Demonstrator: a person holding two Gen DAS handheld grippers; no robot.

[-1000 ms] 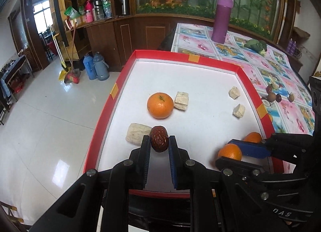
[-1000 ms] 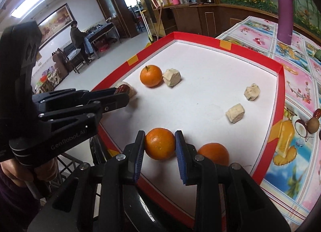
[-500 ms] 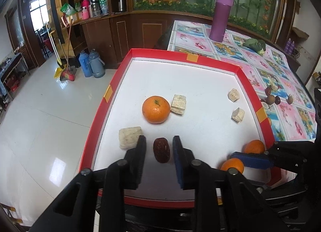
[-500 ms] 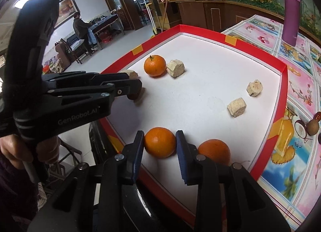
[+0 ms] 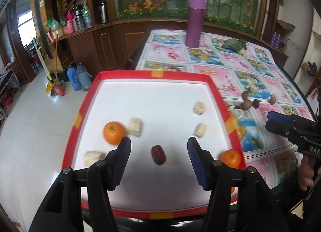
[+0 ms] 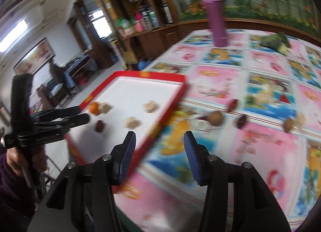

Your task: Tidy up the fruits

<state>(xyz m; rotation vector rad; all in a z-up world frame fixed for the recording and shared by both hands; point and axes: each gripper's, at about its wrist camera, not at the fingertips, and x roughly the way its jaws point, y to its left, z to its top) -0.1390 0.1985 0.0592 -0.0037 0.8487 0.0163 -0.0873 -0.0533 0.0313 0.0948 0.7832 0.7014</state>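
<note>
Both grippers (image 5: pixel 158 147) (image 6: pixel 158 141) are black plastic with ribbed blue pads (image 5: pixel 196 161), silver screws and a purple sleeve (image 6: pixel 10 181) behind.

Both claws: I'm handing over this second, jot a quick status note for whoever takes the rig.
Left claw: open, empty, above the red date lying on the white tray.
Right claw: open, empty, over the tray's right rim and the tablecloth.
In the tray: date, two oranges, four pale chunks.
Left on the cloth: a few small brown fruits. The right claw points that way; they look like the next pick.
</note>
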